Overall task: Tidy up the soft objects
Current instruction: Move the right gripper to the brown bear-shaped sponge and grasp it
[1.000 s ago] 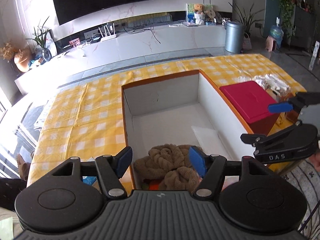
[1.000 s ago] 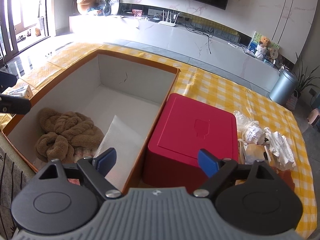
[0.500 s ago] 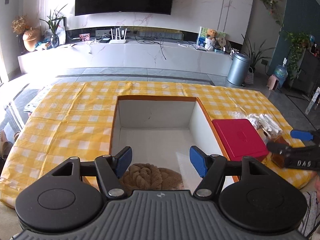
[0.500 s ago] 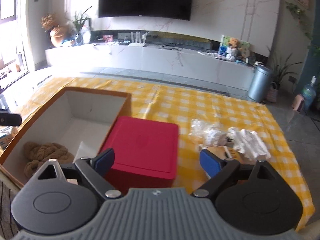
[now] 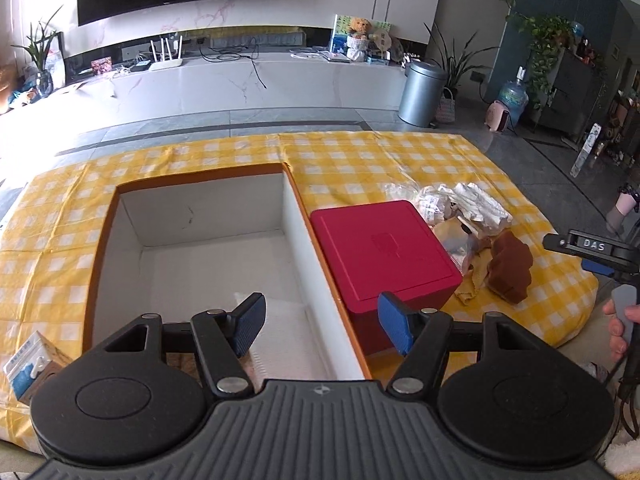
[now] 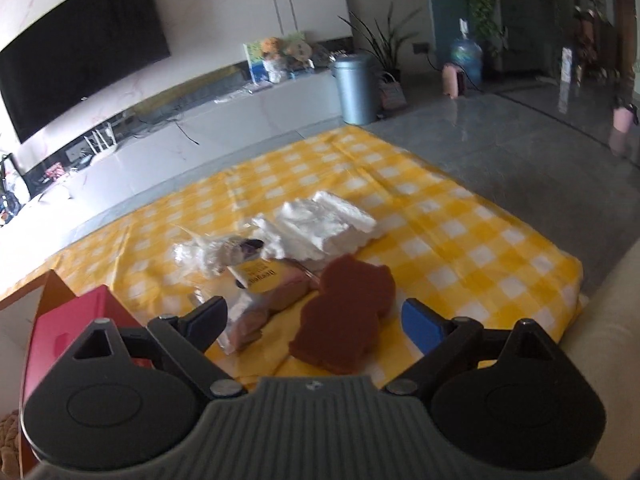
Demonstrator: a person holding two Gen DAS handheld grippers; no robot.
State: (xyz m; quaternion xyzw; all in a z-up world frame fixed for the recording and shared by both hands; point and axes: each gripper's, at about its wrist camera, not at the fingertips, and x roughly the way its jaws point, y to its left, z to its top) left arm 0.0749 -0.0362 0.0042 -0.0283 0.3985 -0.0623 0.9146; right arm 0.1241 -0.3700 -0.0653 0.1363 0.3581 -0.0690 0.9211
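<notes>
The left tongs (image 5: 320, 322) stood wide apart with nothing between their ribbed blue pads, hanging over the near right corner of the large open cardboard box (image 5: 298, 216), orange outside and matte white inside. A flat white sheet of quilted padding (image 5: 286, 330) lay on the box floor. Touching the box's right wall sat the glossy red square-lidded box (image 5: 384, 252), smooth with a faint embossed mark. To the right of the red box lay the soft things: a brown, spongy, animal-shaped pad (image 6: 346, 316) with scalloped edges, a crinkled clear packet with a yellow label (image 6: 260, 280), a knotted translucent plastic bag (image 6: 208, 254) and a white, fluffy folded pile (image 6: 324, 226), all on the yellow-and-white checked cloth (image 6: 460, 236) covering the bench. The right tongs (image 6: 316, 318) had just been opening and gaped wide, empty, above the brown pad without touching it. Only the left view showed the box interior and a small blue-and-white carton (image 5: 28, 364) to the box's left; only the right view, somewhat blurred, showed the pad's outline and the label clearly.
</notes>
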